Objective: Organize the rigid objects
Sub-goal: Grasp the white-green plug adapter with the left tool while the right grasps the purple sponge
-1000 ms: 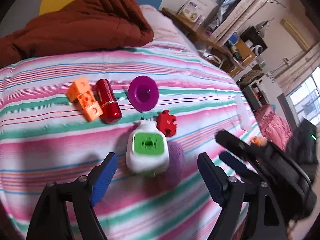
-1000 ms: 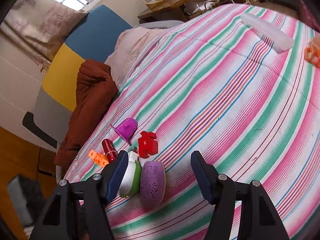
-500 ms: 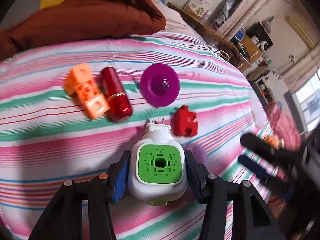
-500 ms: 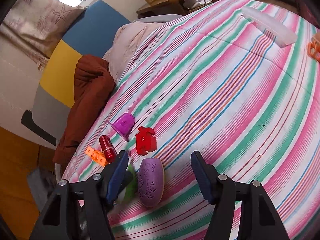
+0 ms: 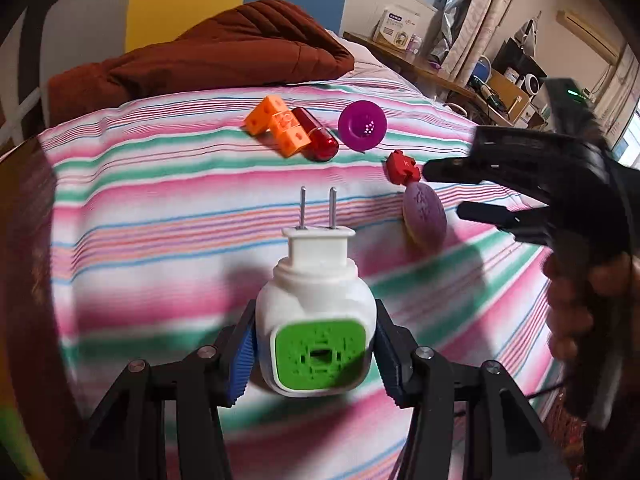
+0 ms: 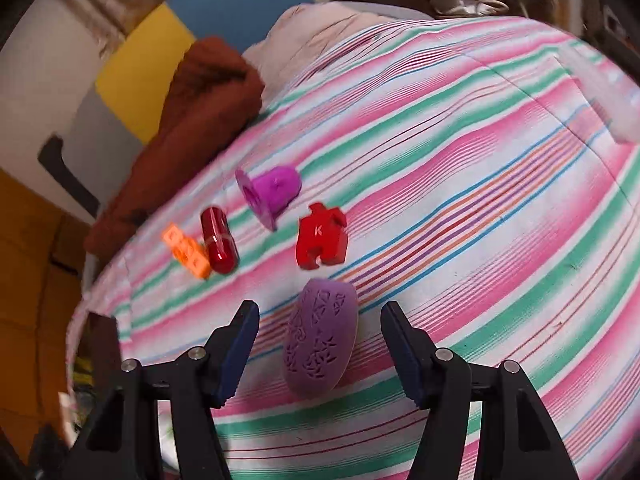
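Observation:
My left gripper is shut on a white plug-in device with a green face, its two metal prongs pointing away, held above the striped bedspread. My right gripper is open, its jaws either side of a purple oval case lying on the bed; the case also shows in the left wrist view. Beyond lie a red puzzle piece, a purple funnel-shaped cup, a red capsule and orange cubes.
A brown blanket is bunched at the head of the bed. A translucent white object lies at the far right of the bed. A desk with boxes and clutter stands beyond the bed.
My left gripper closed on the plug-in device and lifted it off the bed, pulling back. My right gripper moved in so its open jaws flank the purple case.

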A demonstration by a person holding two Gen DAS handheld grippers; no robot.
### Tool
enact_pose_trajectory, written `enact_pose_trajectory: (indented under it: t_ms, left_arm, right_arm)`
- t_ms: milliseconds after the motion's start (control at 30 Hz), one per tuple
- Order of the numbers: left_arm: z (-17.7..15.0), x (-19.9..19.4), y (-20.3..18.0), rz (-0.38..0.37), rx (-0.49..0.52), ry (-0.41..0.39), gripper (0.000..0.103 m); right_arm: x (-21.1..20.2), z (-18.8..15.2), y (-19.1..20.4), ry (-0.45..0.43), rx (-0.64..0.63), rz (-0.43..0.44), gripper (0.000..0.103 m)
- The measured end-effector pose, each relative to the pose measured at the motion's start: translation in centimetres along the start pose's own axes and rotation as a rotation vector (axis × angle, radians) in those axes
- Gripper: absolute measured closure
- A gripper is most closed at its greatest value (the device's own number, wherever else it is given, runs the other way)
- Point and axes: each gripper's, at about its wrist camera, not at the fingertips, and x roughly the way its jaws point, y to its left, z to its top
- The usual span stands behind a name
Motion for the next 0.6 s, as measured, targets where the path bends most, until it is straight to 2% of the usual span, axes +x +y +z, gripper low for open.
enact_pose_trajectory:
  t_ms: [67, 133, 167, 267, 367, 433, 500, 600]
  left_arm:
    - [-0.6, -0.5, 0.0, 0.004, -0.002, -0.003, 0.050]
    - [-1.2, -0.9, -0.2, 0.003, 0.003, -0.015, 0.050]
    - [-1.4, -1.1, -0.1, 0.004, 0.004, -0.018, 0.050]
    - [-2.0, -1.9, 0.2, 0.017, 0.015, -0.024, 0.050]
    - [-2.7, -2.6, 0.2, 0.037, 0.033, -0.033, 0.050]
    - [-3.1, -3.0, 0.3, 0.054, 0.043, -0.041, 0.050]
    - [-3.6, -3.7, 0.5, 0.065, 0.039, -0.046, 0.050]
    - [-3.9, -4.8, 0.3, 0.076, 0.050, -0.068, 0.050]
  right_arm:
    - [0.6, -0.2, 0.6, 0.009, -0.043, -0.025, 0.040]
    - [1.1, -0.4, 1.1, 0.022, -0.093, -0.060, 0.049]
    - [1.5, -0.6, 1.4, 0.034, -0.117, -0.074, 0.058]
    - [1.7, -1.5, 3.0, 0.039, -0.229, -0.083, 0.065]
    - [2.1, -3.1, 5.0, 0.081, -0.337, 0.006, 0.065]
    - [2.3, -3.9, 6.1, 0.084, -0.400, 0.000, 0.066]
    - [3.0, -3.9, 5.8, 0.128, -0.380, 0.032, 0.073]
    - [3.3, -4.2, 5.3, 0.132, -0.381, 0.015, 0.073]
